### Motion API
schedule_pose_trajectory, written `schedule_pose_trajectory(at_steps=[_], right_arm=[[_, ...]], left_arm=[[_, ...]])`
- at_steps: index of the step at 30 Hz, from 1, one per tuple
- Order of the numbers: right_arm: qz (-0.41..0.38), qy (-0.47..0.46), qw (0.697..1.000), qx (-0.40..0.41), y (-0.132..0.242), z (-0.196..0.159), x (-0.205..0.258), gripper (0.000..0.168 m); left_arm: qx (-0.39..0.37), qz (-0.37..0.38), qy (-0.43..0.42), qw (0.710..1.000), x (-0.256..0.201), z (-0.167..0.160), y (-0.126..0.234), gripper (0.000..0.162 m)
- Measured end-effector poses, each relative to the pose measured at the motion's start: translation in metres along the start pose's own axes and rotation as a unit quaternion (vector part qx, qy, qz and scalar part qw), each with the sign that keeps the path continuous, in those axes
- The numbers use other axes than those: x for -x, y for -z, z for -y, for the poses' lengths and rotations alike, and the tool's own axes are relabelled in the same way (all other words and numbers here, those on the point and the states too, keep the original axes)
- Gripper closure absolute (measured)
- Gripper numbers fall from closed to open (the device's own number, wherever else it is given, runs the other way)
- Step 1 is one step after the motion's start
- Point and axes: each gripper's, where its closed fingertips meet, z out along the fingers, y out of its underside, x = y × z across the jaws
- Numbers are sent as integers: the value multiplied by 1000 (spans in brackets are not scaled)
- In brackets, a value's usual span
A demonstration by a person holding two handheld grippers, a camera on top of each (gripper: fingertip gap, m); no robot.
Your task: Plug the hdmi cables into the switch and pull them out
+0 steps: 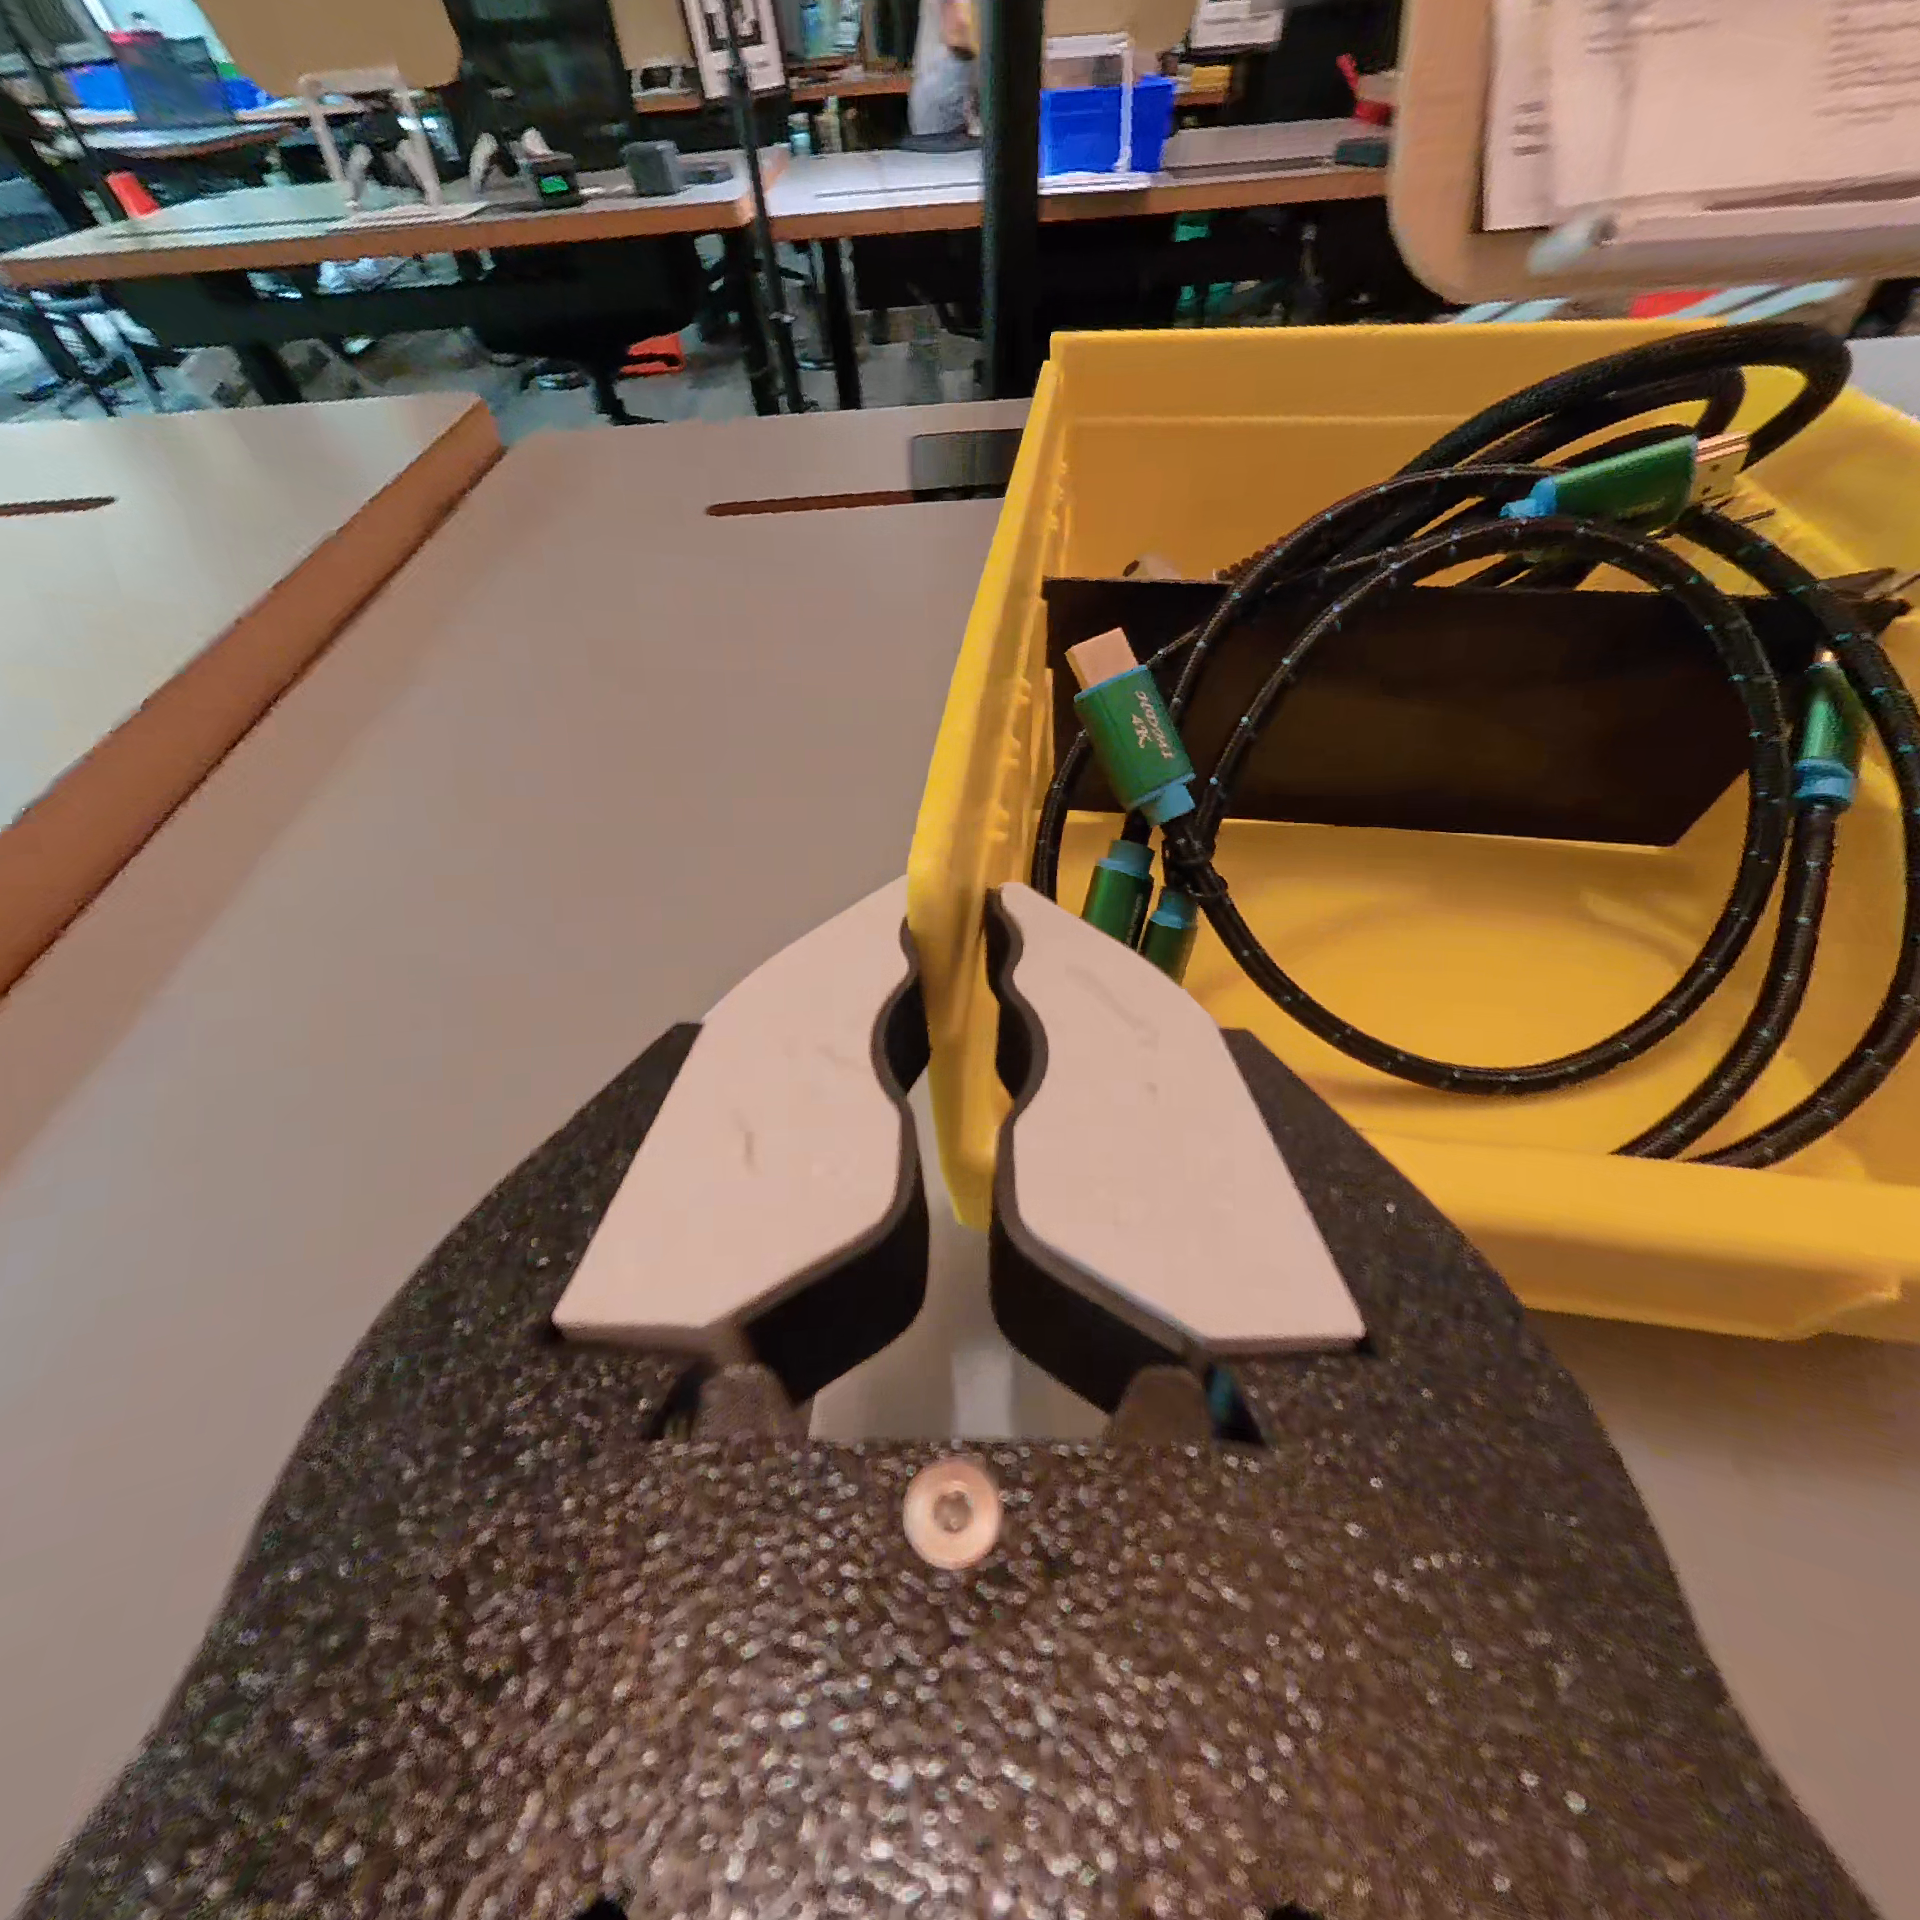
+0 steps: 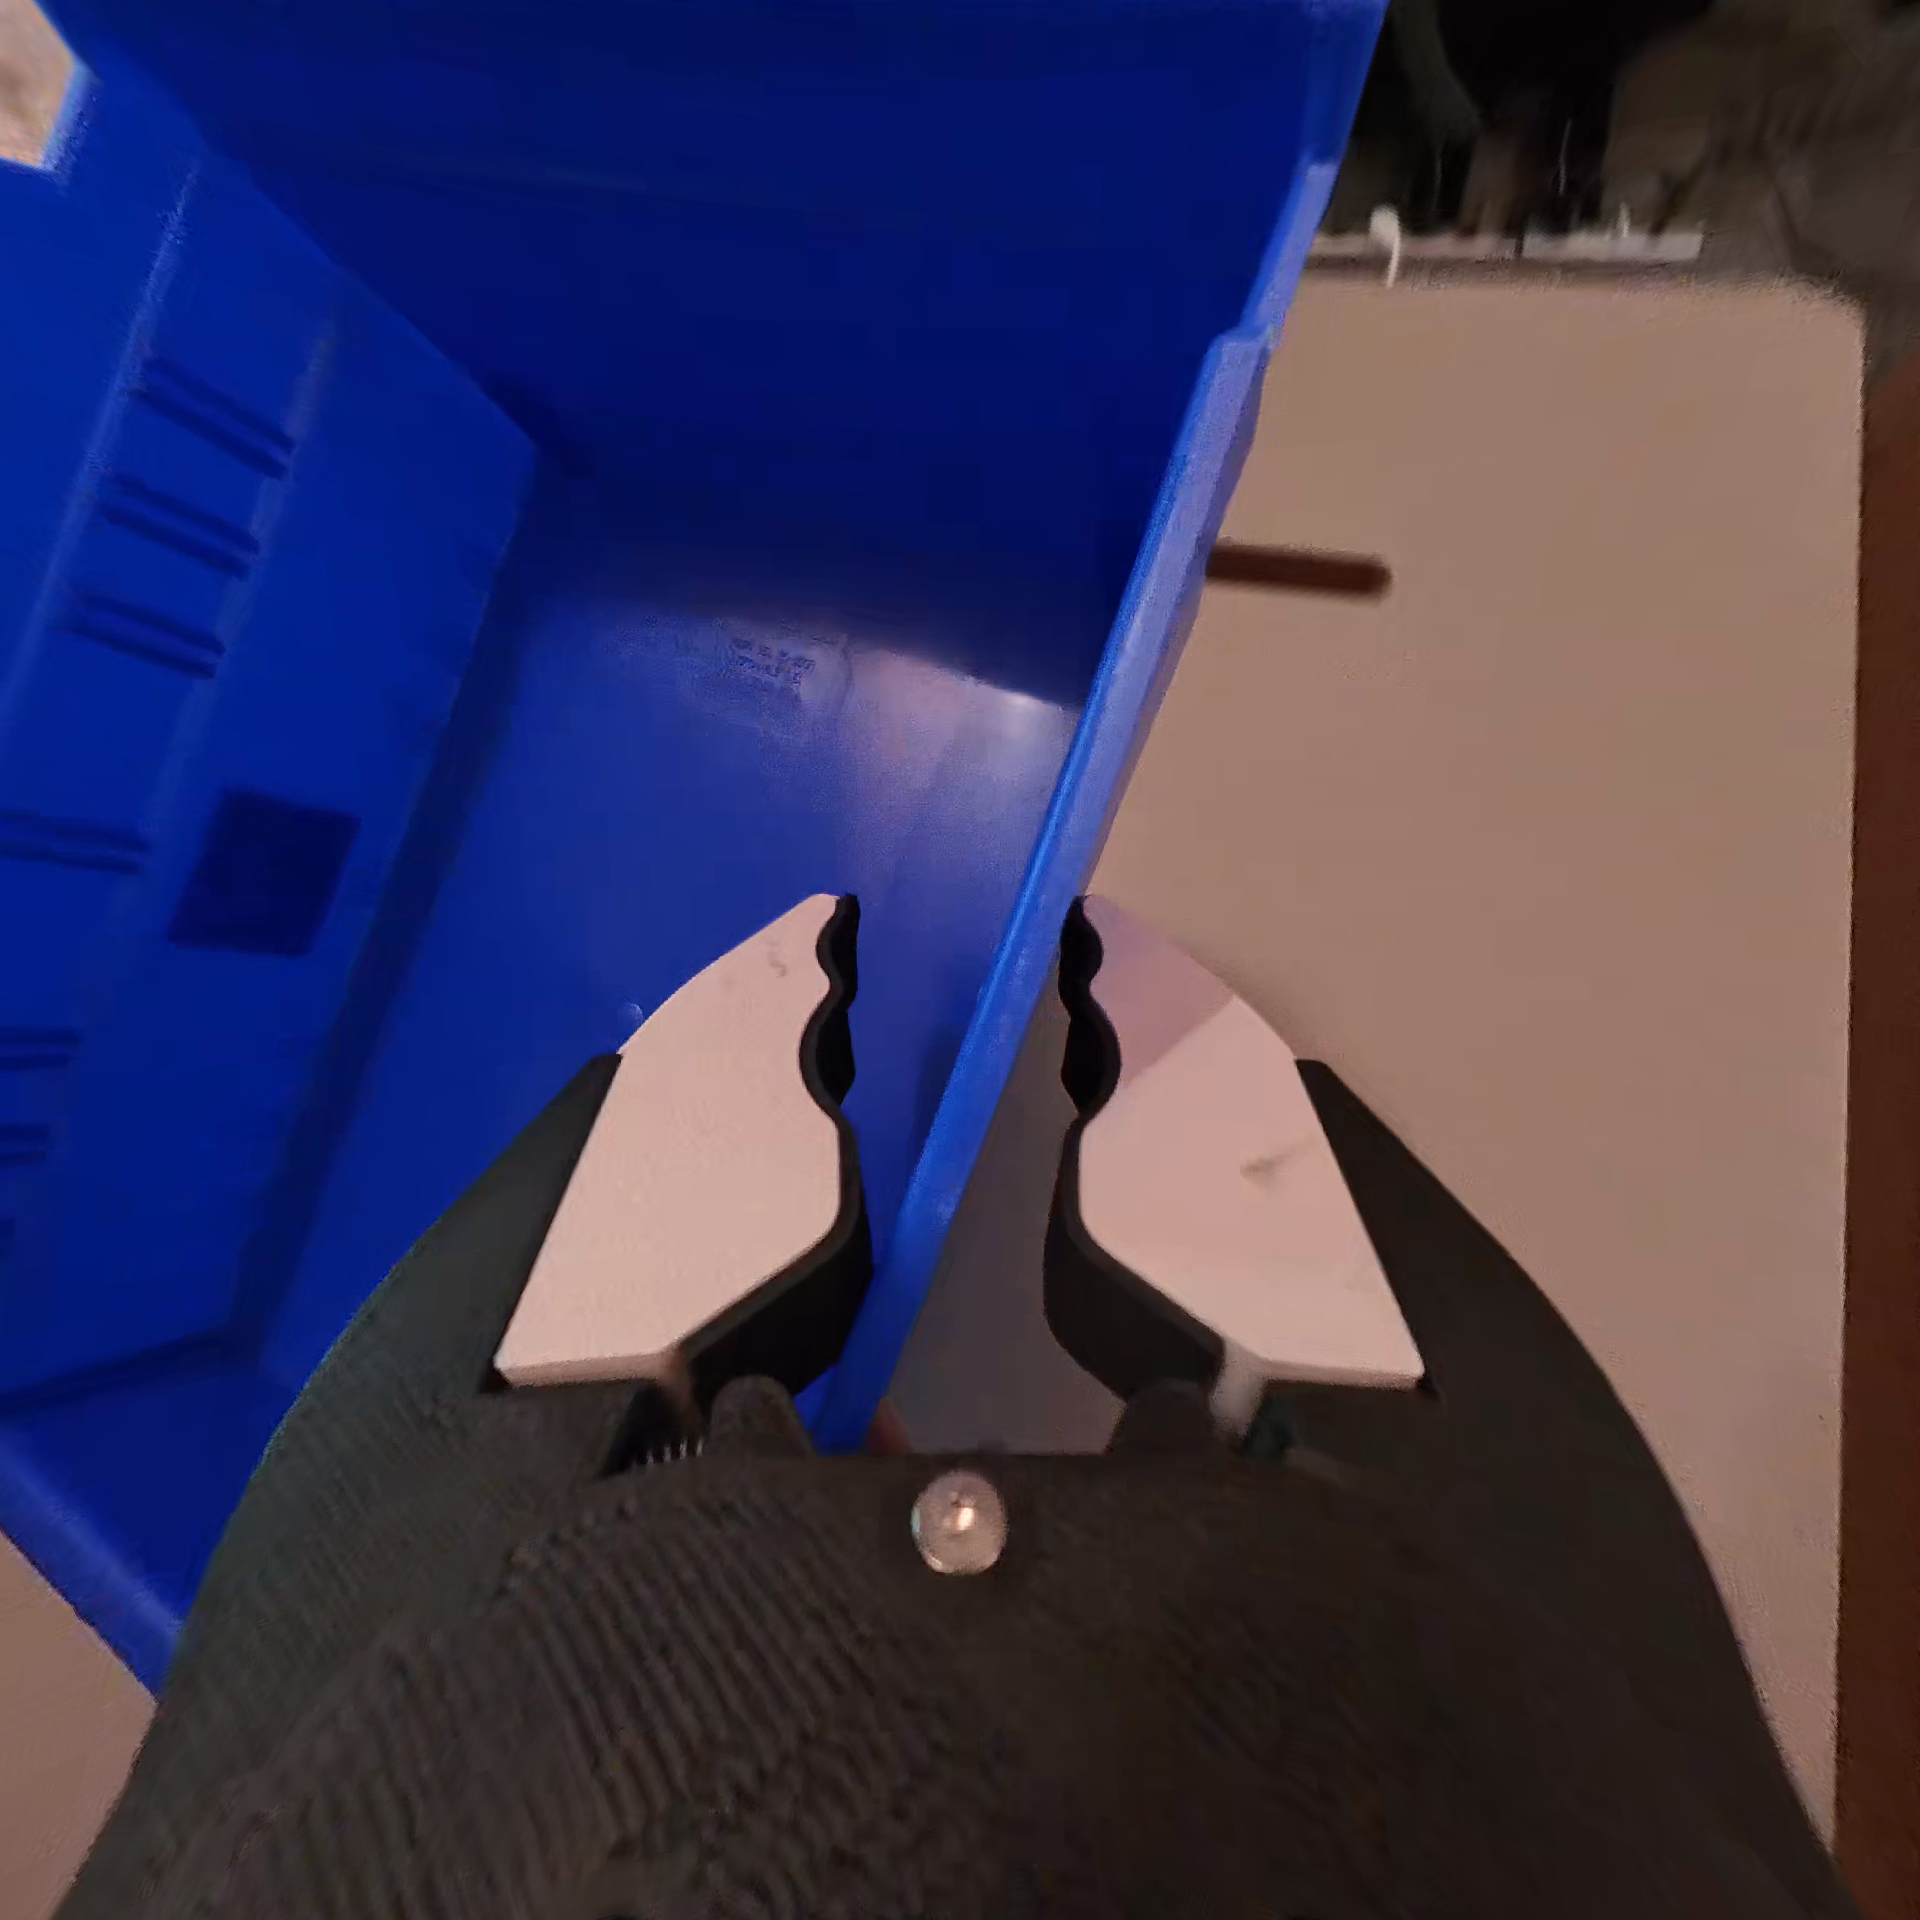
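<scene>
A yellow bin [image 1: 1455,1247] stands on the table at the right of the left wrist view. It holds several black braided HDMI cables [image 1: 1299,1049] with green plugs [image 1: 1127,743] and a black box, the switch [image 1: 1455,707], lying behind them. My left gripper [image 1: 951,904] straddles the bin's left wall and is shut on it. In the right wrist view an empty blue bin [image 2: 623,416] fills the left. My right gripper [image 2: 961,914] is open, with the blue bin's right wall [image 2: 1091,831] passing between its fingers, nearer the left one.
The grey table [image 1: 520,831] stretches to the left of the yellow bin, with a second table [image 1: 156,582] beside it. A board with papers [image 1: 1662,135] hangs at the top right. A black pole [image 1: 1008,208] stands behind the table. Workbenches lie farther back.
</scene>
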Motion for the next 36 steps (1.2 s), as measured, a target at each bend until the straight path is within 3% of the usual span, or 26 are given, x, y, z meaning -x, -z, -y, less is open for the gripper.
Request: schedule_pose_trajectory(at_steps=[5, 13, 16, 20, 23, 26, 28, 31, 36], right_arm=[[3, -67, 997, 40, -17, -59, -57, 130], [12, -25, 994, 110, -61, -93, -53, 130], [28, -35, 994, 98, -67, -90, -48, 129], [4, 51, 989, 136, -65, -94, -50, 130], [-89, 112, 980, 135, -52, -82, -65, 114], [-234, 164, 957, 53, -7, -38, -74, 89], [-239, 172, 956, -21, 22, -11, -42, 88], [-119, 205, 961, -143, 41, 13, 57, 87], [67, 280, 938, -194, 26, -9, 203, 92]], left_arm=[[2, 12, 3, 1000, 24, 4, -20, 154], [1, 1, 4, 1000, 48, 11, -50, 154], [1, -2, 4, 1000, 51, 12, -54, 154], [1, -8, 2, 1000, 53, 13, -56, 154], [19, -2, -13, 1000, 54, 8, -54, 153], [33, 28, -68, 997, 61, 13, -44, 129], [14, 23, -88, 996, 56, 35, -34, 121], [-27, -23, -129, 991, 26, 80, -23, 121], [18, -113, -285, 952, -52, 118, -47, 102]])
